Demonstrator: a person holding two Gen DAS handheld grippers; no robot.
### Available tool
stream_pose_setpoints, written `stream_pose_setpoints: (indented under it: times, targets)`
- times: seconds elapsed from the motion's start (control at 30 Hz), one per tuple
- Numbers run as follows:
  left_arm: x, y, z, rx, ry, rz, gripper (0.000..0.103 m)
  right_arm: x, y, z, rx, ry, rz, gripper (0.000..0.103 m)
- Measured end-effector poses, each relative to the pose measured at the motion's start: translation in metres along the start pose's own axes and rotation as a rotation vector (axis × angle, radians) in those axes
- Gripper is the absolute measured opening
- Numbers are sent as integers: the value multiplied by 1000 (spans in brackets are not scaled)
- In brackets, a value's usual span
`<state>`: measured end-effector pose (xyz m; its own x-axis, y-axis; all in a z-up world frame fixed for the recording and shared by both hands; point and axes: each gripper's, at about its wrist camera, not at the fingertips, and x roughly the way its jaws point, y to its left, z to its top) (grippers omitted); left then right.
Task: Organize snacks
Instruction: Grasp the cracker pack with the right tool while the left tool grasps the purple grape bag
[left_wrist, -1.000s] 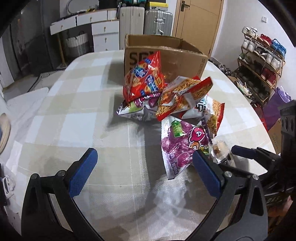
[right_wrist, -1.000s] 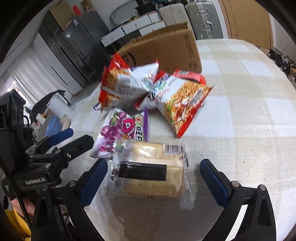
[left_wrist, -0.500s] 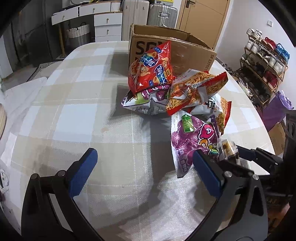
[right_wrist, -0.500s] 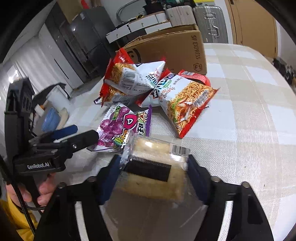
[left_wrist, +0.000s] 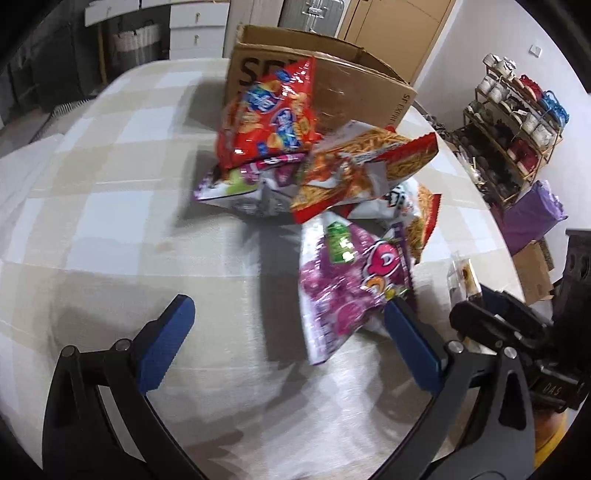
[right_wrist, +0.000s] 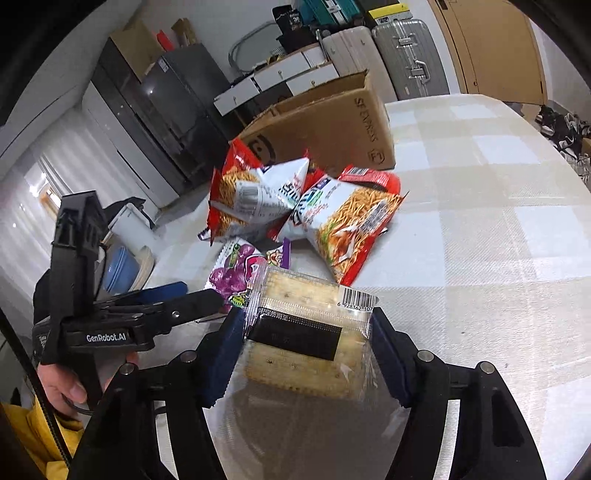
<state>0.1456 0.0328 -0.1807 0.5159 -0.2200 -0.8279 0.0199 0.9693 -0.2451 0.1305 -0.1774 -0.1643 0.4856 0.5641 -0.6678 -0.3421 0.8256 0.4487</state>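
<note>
Since a second ago, the cracker pack (right_wrist: 306, 332) has been clamped by the right gripper (right_wrist: 308, 347), pads pinched on both short sides so it's carried flat. Just ahead, the purple bag (left_wrist: 347, 280) is approached by the left gripper (left_wrist: 288, 343), jaws spread. Plenty of bare tablecloth (right_wrist: 498, 236) is left toward the cardboard box (right_wrist: 332, 125).

we see our right gripper (right_wrist: 308, 341), wide apart a second ago, now clamped on the clear cracker pack (right_wrist: 306, 332), pack raised off the checked tablecloth (right_wrist: 498, 266)
</note>
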Motion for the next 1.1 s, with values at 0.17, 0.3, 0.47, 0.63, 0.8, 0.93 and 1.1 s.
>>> stream_pose_setpoints:
  times: [0.17, 0.3, 0.47, 0.63, 0.8, 0.93, 1.1]
  targets:
    - [22, -4, 13, -50, 61, -74, 101, -6, -8, -1, 15, -12, 7, 68]
    - [28, -9, 20, -52, 53, -82, 86, -11, -15, -2, 28, -20, 7, 68]
    - [23, -18, 21, -31, 50, -149, 41, -16, -21, -2, 39, -30, 0, 68]
    - [10, -20, 16, -12, 14, -178, 16, -23, -21, -3, 45, -41, -4, 68]
    - [-9, -14, 9, -14, -14, -183, 10, -34, -12, -4, 33, -63, -11, 68]
    - [-26, -13, 1, -4, -34, -186, 9, -46, -1, -3, 17, -85, -13, 68]
    - [-51, -9, -13, 5, -67, -190, 9, -57, 13, -2, -4, -102, -15, 68]
